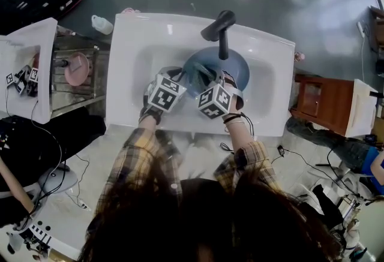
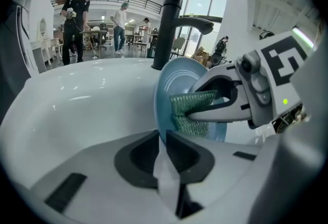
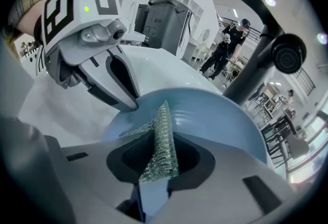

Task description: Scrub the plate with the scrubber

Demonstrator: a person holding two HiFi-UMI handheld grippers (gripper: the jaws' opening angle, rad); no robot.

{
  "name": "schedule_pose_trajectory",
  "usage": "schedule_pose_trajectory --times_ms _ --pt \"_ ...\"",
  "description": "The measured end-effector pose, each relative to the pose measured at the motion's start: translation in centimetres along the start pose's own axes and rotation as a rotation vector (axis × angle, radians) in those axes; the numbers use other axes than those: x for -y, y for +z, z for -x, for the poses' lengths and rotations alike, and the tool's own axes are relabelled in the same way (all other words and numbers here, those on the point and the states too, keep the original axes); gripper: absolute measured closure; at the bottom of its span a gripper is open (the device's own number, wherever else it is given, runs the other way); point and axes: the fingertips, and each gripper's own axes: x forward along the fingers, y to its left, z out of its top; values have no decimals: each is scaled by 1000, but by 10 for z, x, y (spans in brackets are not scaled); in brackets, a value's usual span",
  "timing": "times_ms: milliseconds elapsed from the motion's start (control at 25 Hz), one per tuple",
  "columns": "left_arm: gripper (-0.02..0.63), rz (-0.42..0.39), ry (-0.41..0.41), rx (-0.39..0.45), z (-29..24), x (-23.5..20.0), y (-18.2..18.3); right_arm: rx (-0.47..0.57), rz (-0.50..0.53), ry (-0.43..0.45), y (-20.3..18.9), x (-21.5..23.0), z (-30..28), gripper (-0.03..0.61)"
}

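The left gripper (image 2: 162, 134) has its two fingers closed together on the rim of the round light-blue plate (image 2: 177, 75). The rim sits right between the fingertips, and the rest of the plate rises ahead of them. The plate stands nearly on its edge inside the white ceramic sink basin (image 1: 150, 39), just before the black tap (image 1: 219, 27). Its hollow face is turned to the right of these fingers, toward the other gripper.

The right gripper (image 3: 161, 138) is clamped on the green mesh scrubber (image 3: 165, 118). The scrubber is folded between the pads, and its long axis runs forward out of the fingers. Directly in front of these fingertips lies the plate's face, and the free end of the scrubber seems to touch it on the side nearest the left gripper's fingers.

I judge that the scrubbing is under way or about to start. The left fingers only steady the rim, so the wiping belongs to the right gripper, which is the nearer one to the face. Its strokes should go across the face, sideways to the fingers, with a light push forward.
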Motion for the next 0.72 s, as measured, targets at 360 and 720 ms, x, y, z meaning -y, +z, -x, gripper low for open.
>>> schedule_pose_trajectory --times_ms 360,720 --pt "572 12 -8 -21 1 0 -5 -54 -30 41 -29 -13 5 482" --pt "569 -4 -28 -6 -1 2 -4 -116 -78 33 -70 4 21 475"
